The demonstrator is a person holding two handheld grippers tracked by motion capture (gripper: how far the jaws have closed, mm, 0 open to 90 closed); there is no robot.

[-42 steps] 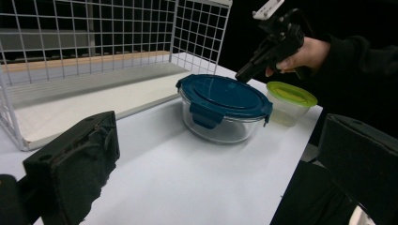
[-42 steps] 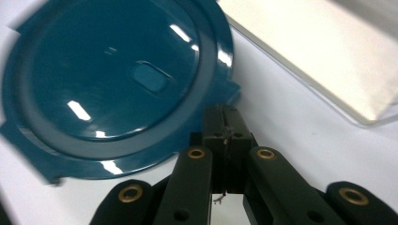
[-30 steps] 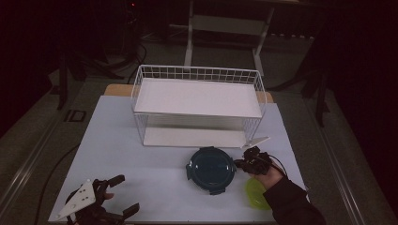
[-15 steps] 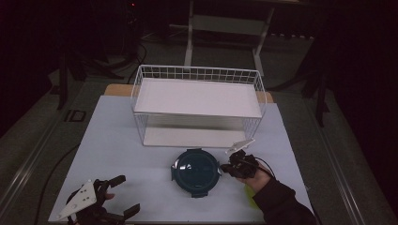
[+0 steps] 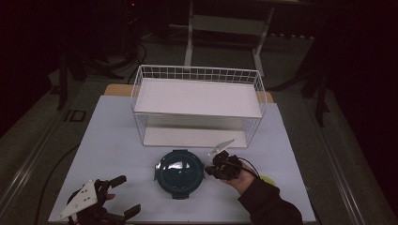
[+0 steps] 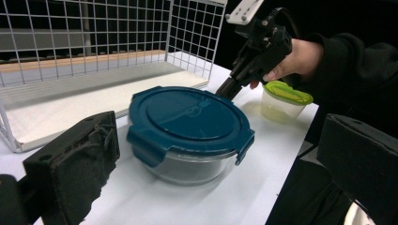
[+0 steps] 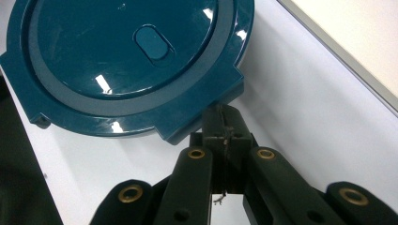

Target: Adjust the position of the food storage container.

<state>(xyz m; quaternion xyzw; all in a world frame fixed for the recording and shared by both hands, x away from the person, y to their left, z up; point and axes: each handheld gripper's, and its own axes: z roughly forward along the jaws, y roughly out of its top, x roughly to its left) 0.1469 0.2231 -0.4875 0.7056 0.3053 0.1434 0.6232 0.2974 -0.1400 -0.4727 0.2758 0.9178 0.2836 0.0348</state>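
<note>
White table (image 5: 117, 136) carrying wire rack (image 5: 197, 105) at back, teal-lidded glass bowl (image 5: 179, 172) in front, small green-lidded cup (image 6: 283, 100) sitting beside.

right tool (image 5: 206, 169) touching teal-lidded container (image 5: 179, 172)

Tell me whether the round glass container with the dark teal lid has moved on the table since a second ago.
Yes. The round glass container with the dark teal lid has slid leftward along the front of the white wire rack, pushed by the shut right gripper.

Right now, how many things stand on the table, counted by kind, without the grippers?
Round container with teal lid: 1
Small cup with green lid: 1
White wire shelf rack: 1
Total: 3
</note>
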